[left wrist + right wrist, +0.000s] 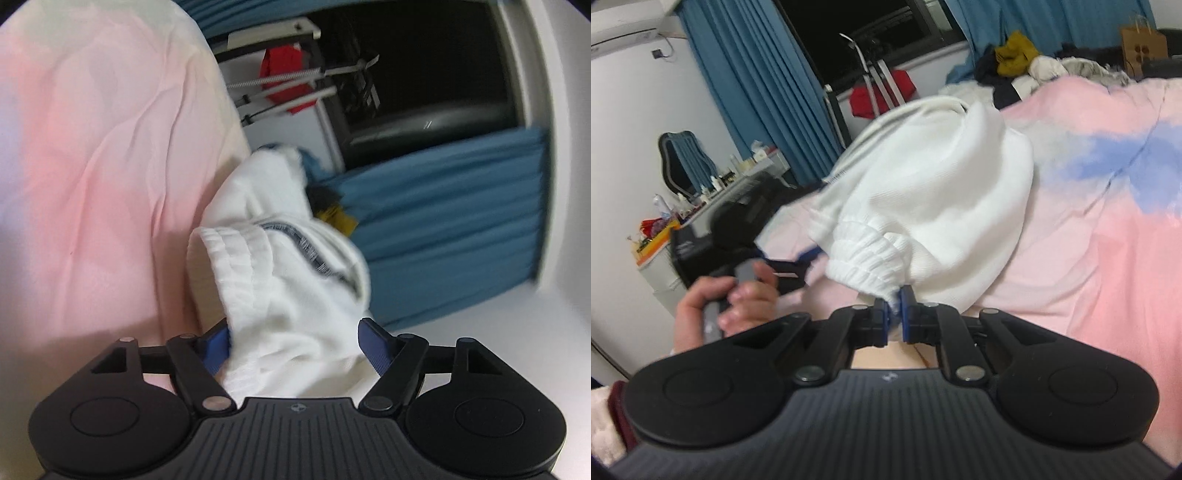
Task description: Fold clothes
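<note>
Your right gripper (894, 308) is pinched nearly closed on the ribbed cuff of the white garment (934, 192), which hangs bunched above the pink bedspread (1089, 240); your left gripper (295, 341) stands wide apart with the same garment (280, 258) draped between its fingers. Whether the left one actually grips the cloth, you cannot tell; your hand (727, 291) holds it just beside the right.

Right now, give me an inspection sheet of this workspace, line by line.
Surface: pink bedspread with a blue patch, wrinkled.
Job's things: white garment, bunched and lifted between both grippers.
Clutter: pile of clothes at the bed's far end.
Grippers: right gripper shut on the garment's ribbed cuff; left gripper open, with cloth between its fingers.
Cables: nothing seen.
Surroundings: blue curtains, dark window, red cloth on a rack, dresser with bottles.
</note>
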Tool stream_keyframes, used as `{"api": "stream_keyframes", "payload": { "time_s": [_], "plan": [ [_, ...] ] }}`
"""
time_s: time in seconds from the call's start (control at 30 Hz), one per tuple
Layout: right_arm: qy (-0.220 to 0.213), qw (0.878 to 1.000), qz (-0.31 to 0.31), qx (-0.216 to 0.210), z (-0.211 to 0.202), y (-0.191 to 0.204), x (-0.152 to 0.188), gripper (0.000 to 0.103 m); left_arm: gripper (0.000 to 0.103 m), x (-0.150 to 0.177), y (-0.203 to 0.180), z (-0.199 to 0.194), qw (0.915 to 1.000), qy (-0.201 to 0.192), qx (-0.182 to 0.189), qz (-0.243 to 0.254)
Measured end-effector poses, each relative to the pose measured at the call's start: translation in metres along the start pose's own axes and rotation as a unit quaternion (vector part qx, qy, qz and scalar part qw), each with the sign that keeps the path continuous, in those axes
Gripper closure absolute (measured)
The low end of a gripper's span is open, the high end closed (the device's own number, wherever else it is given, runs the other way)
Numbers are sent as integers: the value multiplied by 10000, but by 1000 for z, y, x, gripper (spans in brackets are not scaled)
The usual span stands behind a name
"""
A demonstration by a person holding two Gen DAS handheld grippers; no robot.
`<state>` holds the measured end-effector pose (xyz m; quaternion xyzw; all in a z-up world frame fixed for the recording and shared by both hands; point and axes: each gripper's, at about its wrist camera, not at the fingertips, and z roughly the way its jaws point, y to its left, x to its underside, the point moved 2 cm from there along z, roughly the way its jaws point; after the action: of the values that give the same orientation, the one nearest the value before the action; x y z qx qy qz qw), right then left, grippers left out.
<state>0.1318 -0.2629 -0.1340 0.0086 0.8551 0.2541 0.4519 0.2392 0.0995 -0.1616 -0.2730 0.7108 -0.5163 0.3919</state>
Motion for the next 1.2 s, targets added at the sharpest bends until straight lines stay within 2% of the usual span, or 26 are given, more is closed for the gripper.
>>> {"api": "stream_keyframes", "payload": {
  "time_s": [0.07,0.13,0.27,0.33,0.37,0.47,0.57,0.67,0.73,0.83,0.93,1.03,1.1,1.2],
  "plan": [
    [-42,10000,31,3,0,-2,-1,93,29,-7,1,3,9998,-29,207,-16],
    [-126,9999,-29,38,0,-1,-1,93,30,-13,2,16,9999,-14,96,27],
    [-203,9991,-311,210,2,1,6,93,59,-24,9,39,9985,26,-543,90],
    [-52,9990,-366,250,9,-1,11,93,81,-35,11,46,9978,-100,-652,1],
    [-3,9987,-432,262,12,0,14,93,86,-40,7,46,9977,-177,-662,-5],
    [-41,9974,-697,151,15,8,17,93,92,-59,-27,36,9941,-448,-800,571],
    [-208,9962,-844,-96,14,23,14,93,94,-83,-75,10,9883,-636,-818,1115],
    [-414,9930,-947,-577,7,53,4,93,94,-118,-130,-25,9776,-876,-953,1657],
    [-544,9882,-1038,-988,6,82,-5,93,94,-146,-170,-57,9673,-1148,-1020,2019],
    [-638,9769,-1241,-1619,15,138,-20,93,94,-186,-214,-87,9435,-1524,-1337,2622],
    [-619,9656,-1315,-2155,39,191,-23,93,93,-214,-189,-102,9299,-1565,-1959,2692],
    [-266,9595,-1326,-2472,83,228,-8,93,93,-242,-159,-117,9136,-1576,-2592,2707],
    [184,9587,-1279,-2535,117,244,10,93,93,-261,-139,-127,9006,-1580,-3009,2711],
    [971,9582,-1342,-2332,167,250,46,93,91,-269,-93,-139,9015,-1379,-3328,2399]
  ]
}}
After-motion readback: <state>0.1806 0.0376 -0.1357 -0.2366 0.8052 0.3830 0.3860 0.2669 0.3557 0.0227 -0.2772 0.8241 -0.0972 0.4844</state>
